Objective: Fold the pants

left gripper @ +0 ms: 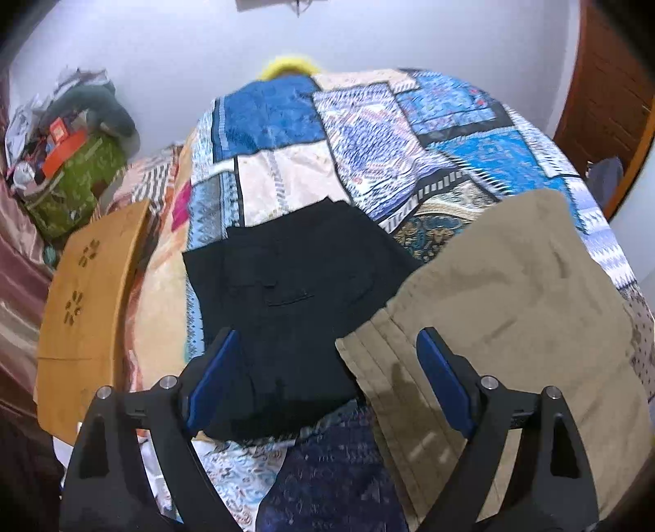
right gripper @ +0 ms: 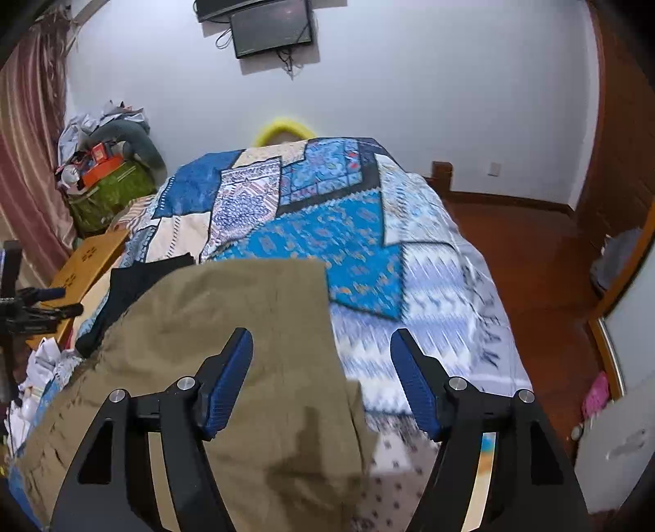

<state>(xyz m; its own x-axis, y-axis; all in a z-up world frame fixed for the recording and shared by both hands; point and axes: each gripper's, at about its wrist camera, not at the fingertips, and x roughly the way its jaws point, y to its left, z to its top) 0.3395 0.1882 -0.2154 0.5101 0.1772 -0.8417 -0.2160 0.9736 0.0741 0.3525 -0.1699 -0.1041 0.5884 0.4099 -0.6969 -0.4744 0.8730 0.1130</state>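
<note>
Folded khaki pants (left gripper: 511, 294) lie on the patterned bed cover (left gripper: 368, 135), with folded black pants (left gripper: 294, 294) beside them on the left. My left gripper (left gripper: 327, 339) hangs above the seam between the two garments, its blue pads wide apart and gripping nothing. In the right wrist view the khaki pants (right gripper: 229, 327) fill the lower left, and the black pants (right gripper: 135, 282) peek out behind them. My right gripper (right gripper: 321, 337) is open above the right edge of the khaki pants, with nothing between its fingers.
A wooden bedside table (left gripper: 86, 294) stands left of the bed, with a green bag (left gripper: 77, 184) of clutter behind it. A wall-mounted screen (right gripper: 270, 28) hangs on the far wall. Wooden floor (right gripper: 532, 253) and a door lie to the right of the bed.
</note>
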